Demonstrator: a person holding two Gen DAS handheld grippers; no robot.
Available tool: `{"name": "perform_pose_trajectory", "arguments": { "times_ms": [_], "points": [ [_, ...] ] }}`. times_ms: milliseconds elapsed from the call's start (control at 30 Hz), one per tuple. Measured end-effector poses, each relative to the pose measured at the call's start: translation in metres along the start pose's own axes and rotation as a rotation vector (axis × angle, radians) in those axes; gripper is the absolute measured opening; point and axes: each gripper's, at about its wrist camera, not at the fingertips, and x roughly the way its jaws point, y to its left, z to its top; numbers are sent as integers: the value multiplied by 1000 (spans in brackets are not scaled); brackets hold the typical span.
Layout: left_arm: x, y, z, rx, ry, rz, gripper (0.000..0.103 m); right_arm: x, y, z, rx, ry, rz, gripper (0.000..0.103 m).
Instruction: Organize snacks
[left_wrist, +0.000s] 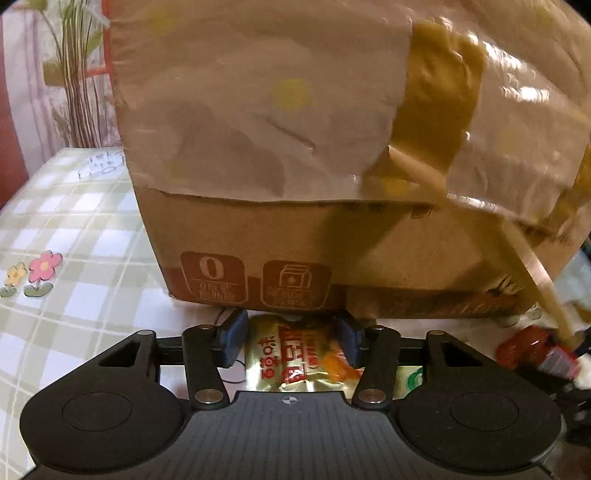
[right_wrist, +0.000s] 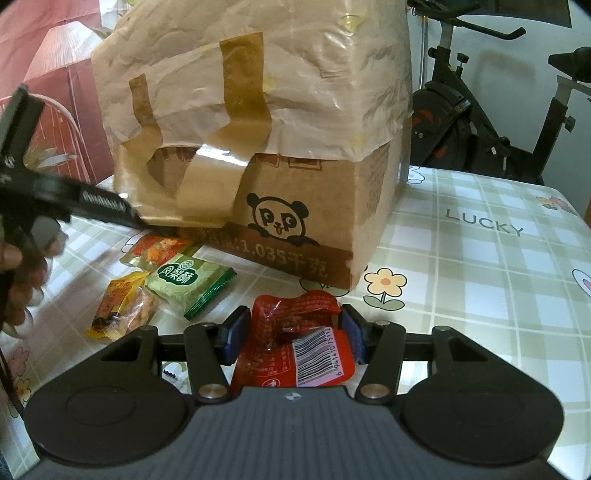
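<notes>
On a green-checked tablecloth (right_wrist: 480, 258), two hand-held grippers work snack packets in front of a taped cardboard box (right_wrist: 295, 206) printed with a panda. The right gripper (right_wrist: 295, 332) stands closed on a red snack packet (right_wrist: 291, 332), its blue pads pressed to the wrapper's two sides, barcode facing up, just before the box's near corner. The left gripper (left_wrist: 291, 338) straddles a gold snack packet (left_wrist: 291, 350) lying at the foot of the box; the packet sits between the blue pads, but whether they press on it cannot be told. In the right wrist view, a green packet (right_wrist: 190, 282), a yellow packet (right_wrist: 122, 306) and an orange packet (right_wrist: 162, 247) lie clustered to the left of the red one, beside the box
</notes>
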Motion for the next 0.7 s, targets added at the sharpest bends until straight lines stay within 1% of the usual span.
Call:
{"name": "perform_pose_trajectory", "arguments": {
  "times_ms": [33,200,367,500,633,700],
  "points": [
    [0,-3,-1,17,-4,2,60,0,0,0,0,0,0,56],
    [-5,-14,-10,86,0,10,59,0,0,0,1,0,0,56],
    [-18,-3,-24,60,-9,13,59,0,-1,0,1,0,0,56],
    [-22,9,-27,28,-6,29,59,0,-1,0,2,0,0,56],
    [-31,23,-32,-4,-2,60,58,0,-1,0,2,0,0,56],
    [-42,29,-35,-24,-3,81,58,0,0,0,2,0,0,56]
  ]
}}
